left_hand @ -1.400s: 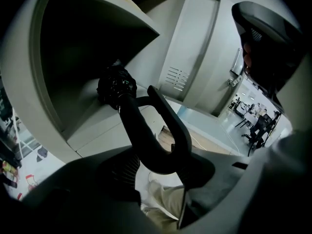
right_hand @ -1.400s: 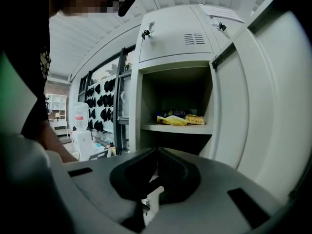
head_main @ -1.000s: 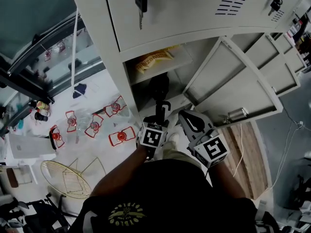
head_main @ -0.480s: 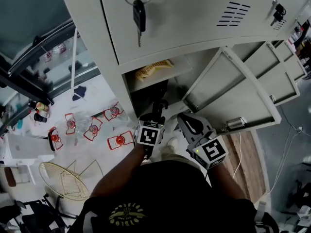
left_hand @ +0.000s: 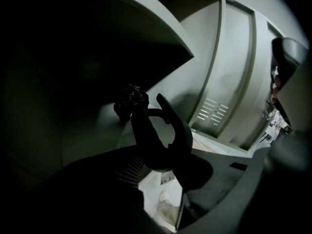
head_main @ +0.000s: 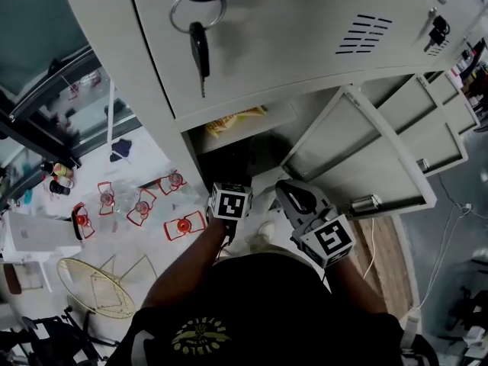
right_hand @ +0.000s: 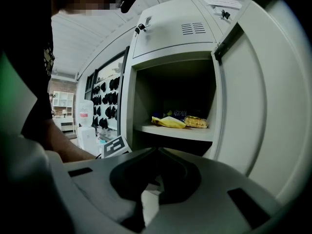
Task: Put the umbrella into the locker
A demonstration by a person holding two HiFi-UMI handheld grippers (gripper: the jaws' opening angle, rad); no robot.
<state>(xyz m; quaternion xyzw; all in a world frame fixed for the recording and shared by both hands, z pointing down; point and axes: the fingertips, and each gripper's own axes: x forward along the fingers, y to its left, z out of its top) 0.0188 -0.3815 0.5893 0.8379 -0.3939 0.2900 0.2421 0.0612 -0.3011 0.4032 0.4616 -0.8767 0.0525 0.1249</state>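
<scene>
The grey locker's lower door [head_main: 358, 151] stands open. My left gripper [head_main: 232, 180] reaches into the dark lower compartment under the shelf [head_main: 252, 120]. Its jaws have just been closing, and it is shut on the black umbrella. In the left gripper view the hooked handle [left_hand: 168, 133] rises from between the jaws of the left gripper [left_hand: 163, 172], and the rest of the umbrella is lost in the dark. My right gripper [head_main: 293, 193] hovers outside, beside the door, shut and empty. In its own view the right gripper [right_hand: 156, 152] faces the open locker.
Yellow snack bags [right_hand: 170, 122] lie on the shelf above the lower compartment. Keys [head_main: 200, 48] hang from the closed upper door. Red-framed items [head_main: 141, 204] and a wire basket [head_main: 99, 284] are on the floor to the left. A water dispenser [right_hand: 85, 118] stands left of the locker.
My left gripper has pushed deeper into the lower compartment, so the umbrella handle seen above its marker cube is now hidden in the head view. The right gripper has barely moved.
</scene>
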